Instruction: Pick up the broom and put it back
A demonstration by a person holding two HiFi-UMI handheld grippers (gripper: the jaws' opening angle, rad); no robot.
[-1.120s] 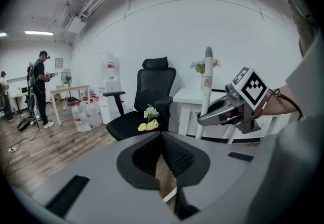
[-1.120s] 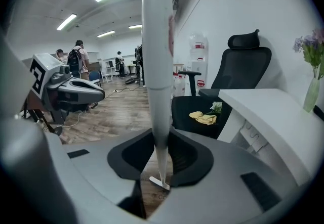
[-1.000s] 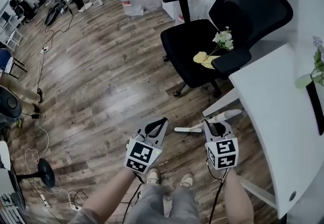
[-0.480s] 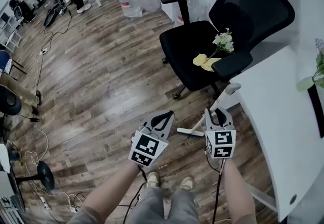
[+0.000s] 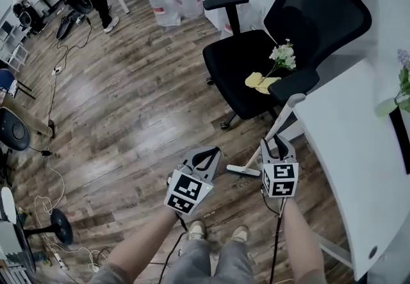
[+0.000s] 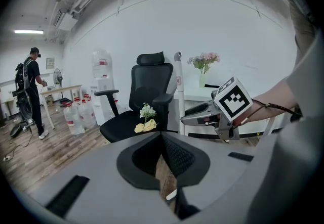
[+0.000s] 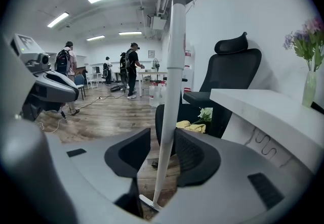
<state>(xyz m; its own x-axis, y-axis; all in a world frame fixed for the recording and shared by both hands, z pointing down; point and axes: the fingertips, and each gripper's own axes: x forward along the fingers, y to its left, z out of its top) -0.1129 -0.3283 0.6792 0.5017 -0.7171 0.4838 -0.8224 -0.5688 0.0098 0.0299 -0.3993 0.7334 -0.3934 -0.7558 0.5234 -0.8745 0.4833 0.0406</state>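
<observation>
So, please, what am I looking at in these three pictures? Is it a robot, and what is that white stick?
No robot: a person holds a hand tool with a two-jaw claw in each hand. One picture is from a camera on the person's head, looking down; there the left claw and the right claw show above the forearms. The other two come from cameras riding on each claw, looking along its jaws. The white stick is a broom: its foot stands on the wooden floor and its top seems to lean on the white table. The right claw's jaws have just been opening; the handle stands between them with a gap beside it. The left claw is shut and empty. On the black chair lie small flowers and something yellow.
</observation>
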